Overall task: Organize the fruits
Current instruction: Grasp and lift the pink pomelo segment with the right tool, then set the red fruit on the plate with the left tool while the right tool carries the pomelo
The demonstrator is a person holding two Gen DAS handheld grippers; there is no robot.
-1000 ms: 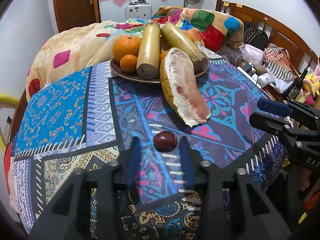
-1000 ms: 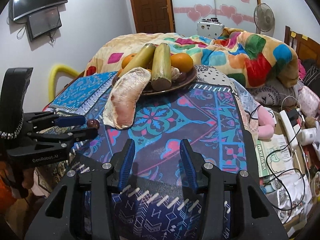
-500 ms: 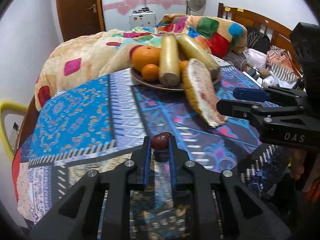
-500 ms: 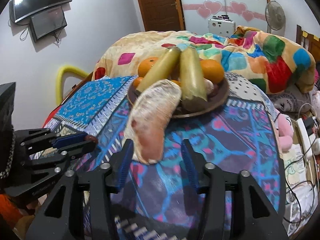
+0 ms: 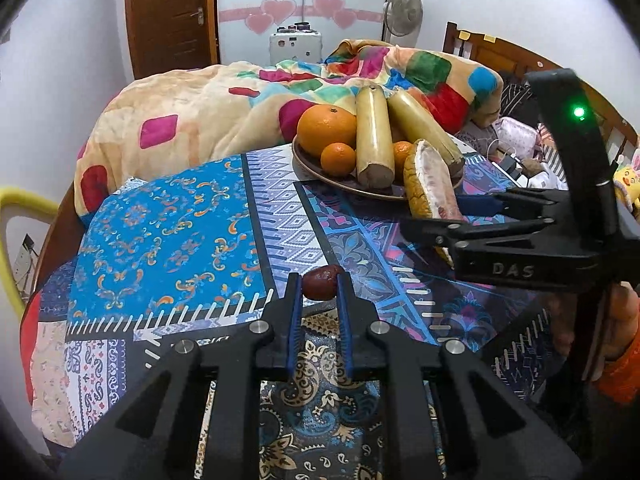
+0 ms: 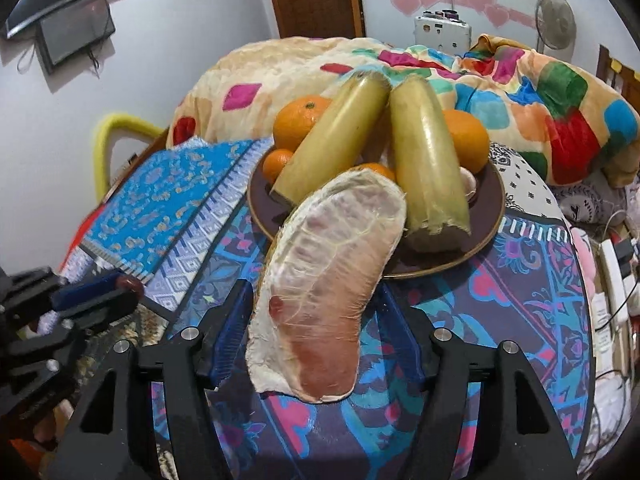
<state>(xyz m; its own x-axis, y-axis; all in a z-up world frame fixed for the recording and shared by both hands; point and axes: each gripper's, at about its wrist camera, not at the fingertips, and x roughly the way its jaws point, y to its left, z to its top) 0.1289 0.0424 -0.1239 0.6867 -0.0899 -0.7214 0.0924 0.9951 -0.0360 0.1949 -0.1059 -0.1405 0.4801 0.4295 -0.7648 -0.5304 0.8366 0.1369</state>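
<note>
Left gripper (image 5: 319, 286): closed on a small dark red fruit (image 5: 321, 282), pinched between the two blue-lined fingers at their tips; fruit raised above the patterned tablecloth (image 5: 168, 232). Seen from the right wrist view at the far left edge, with the red fruit (image 6: 132, 283) at the tip of the left gripper (image 6: 114, 292).

Right gripper (image 6: 316, 320): open, fingers spread wide on either side of a peeled pomelo segment (image 6: 328, 280). Contact between blue pads and segment: cannot tell. Segment lying lengthwise between the fingers, near end on the cloth, far end leaning on the rim of the brown plate (image 6: 490, 216). In the left wrist view, right gripper (image 5: 442, 216) reaching in from the right, tips around the lower part of the pomelo segment (image 5: 430, 184).

Ahead of both grippers, on the plate: two long yellow-green stalk pieces, one (image 6: 336, 136) to the left and one (image 6: 428, 160) to the right; a large orange (image 6: 302, 118) behind the left stalk; a second large orange (image 6: 466, 140) at the right; a small orange (image 6: 278, 162) at the left rim.

Beyond the plate: a multicoloured quilt (image 5: 224, 108).
</note>
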